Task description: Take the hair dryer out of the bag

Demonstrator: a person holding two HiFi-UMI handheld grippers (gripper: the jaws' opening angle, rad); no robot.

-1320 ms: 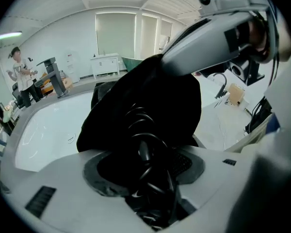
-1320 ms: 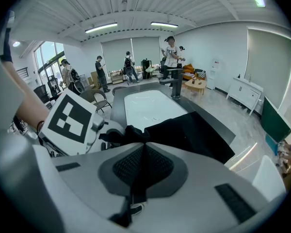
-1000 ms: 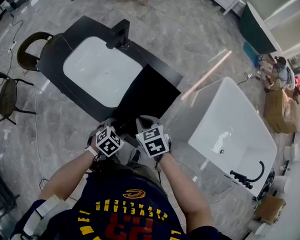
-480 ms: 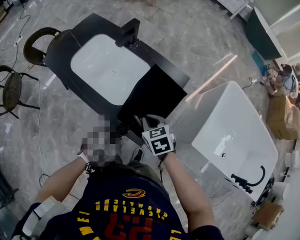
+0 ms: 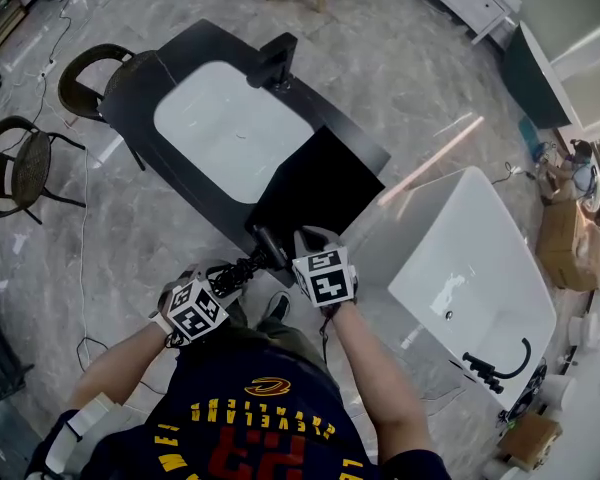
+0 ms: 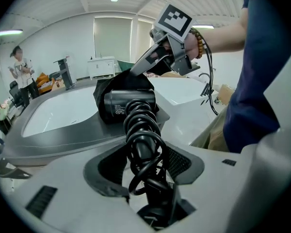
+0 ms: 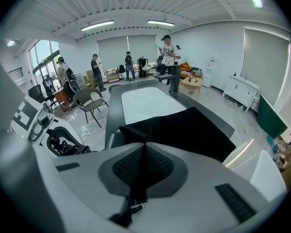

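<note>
Has the hair dryer (image 6: 128,108) by its cord-wrapped handle in the left gripper (image 6: 146,166), jaws spread wide around it; looks nearly free, only the far end at the mouth of the black bag (image 6: 110,85), at the near edge of the tabletop (image 5: 195,43); pins the bag's hem in the right gripper (image 7: 144,144), jaws pressed together on the cloth; left to do: draw it clear and set it down; open floor toward the body; white basin (image 5: 230,133) beyond, bathtub (image 5: 470,268) right, chairs (image 5: 25,168) left.
</note>
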